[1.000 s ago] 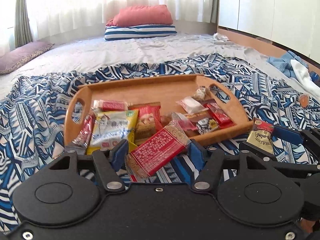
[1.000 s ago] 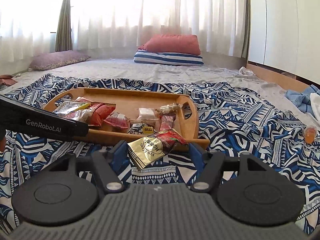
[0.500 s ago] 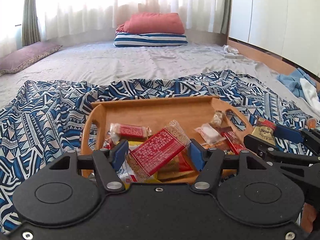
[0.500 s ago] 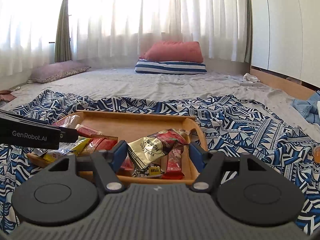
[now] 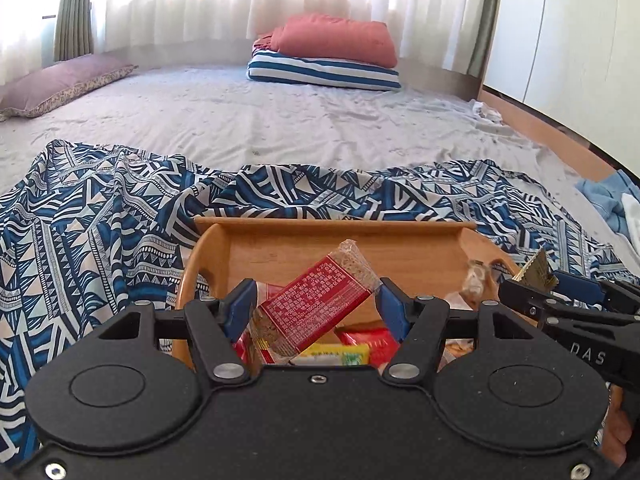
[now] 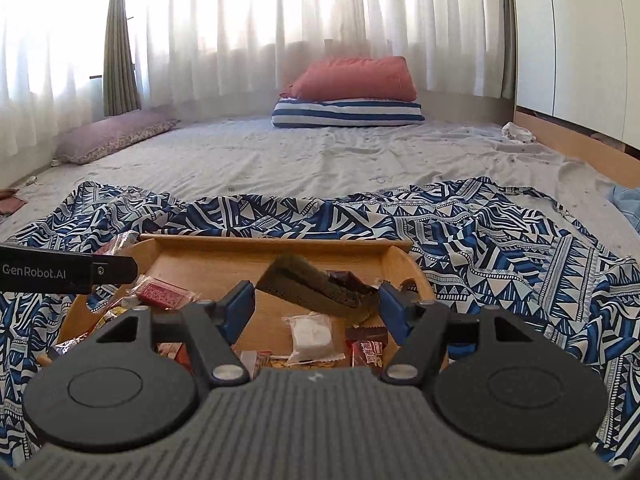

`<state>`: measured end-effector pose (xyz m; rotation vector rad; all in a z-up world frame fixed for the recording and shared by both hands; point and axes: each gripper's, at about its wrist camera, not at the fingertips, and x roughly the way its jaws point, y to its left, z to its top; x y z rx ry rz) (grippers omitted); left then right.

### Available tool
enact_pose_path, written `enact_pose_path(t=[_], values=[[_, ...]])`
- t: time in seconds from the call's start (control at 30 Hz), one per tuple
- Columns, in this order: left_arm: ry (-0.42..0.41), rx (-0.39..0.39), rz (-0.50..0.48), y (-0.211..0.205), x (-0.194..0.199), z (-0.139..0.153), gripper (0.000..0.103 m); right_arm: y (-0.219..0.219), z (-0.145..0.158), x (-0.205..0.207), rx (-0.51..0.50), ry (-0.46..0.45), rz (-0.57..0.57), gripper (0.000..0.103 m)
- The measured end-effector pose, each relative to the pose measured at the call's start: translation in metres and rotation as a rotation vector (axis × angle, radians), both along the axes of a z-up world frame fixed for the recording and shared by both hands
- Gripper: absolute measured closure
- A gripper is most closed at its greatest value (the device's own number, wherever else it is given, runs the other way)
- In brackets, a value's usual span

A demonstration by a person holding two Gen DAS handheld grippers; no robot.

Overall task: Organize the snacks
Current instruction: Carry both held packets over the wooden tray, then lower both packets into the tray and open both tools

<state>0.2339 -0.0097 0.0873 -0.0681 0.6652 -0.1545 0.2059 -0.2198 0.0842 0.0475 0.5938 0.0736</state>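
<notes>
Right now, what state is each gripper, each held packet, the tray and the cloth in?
left gripper: shut on the red snack bar.
red snack bar: held tilted over the tray.
right gripper: shut on the gold packet.
gold packet: held over the tray.
wooden tray: partly filled with snacks.
patterned cloth: spread out, rumpled.

A grey bed sheet [image 6: 320,160] fills the view. At its far end a red pillow [image 6: 354,79] lies on a blue-and-white striped pillow [image 6: 348,114]. Far left of these lies a mauve pillow [image 6: 114,134]; behind them hang white curtains [image 6: 280,20]. A blue patterned cloth [image 6: 500,232] covers the sheet's near part.
</notes>
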Motion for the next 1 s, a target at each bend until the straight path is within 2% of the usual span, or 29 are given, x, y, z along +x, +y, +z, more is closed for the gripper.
enact_pose_path(t=[0.23,0.5,1.0], values=[[0.036,0.023,0.014,-0.002,0.034,-0.016,0.040,-0.013,-0.013,0.042,0.067,0.090,-0.045,0.034],[0.078,0.018,0.007,-0.018,0.062,-0.033,0.040,-0.011,-0.028,0.079,0.074,0.157,-0.034,0.034],[0.111,0.049,-0.008,-0.031,0.084,-0.060,0.040,0.012,-0.056,0.100,-0.043,0.157,0.076,0.032]])
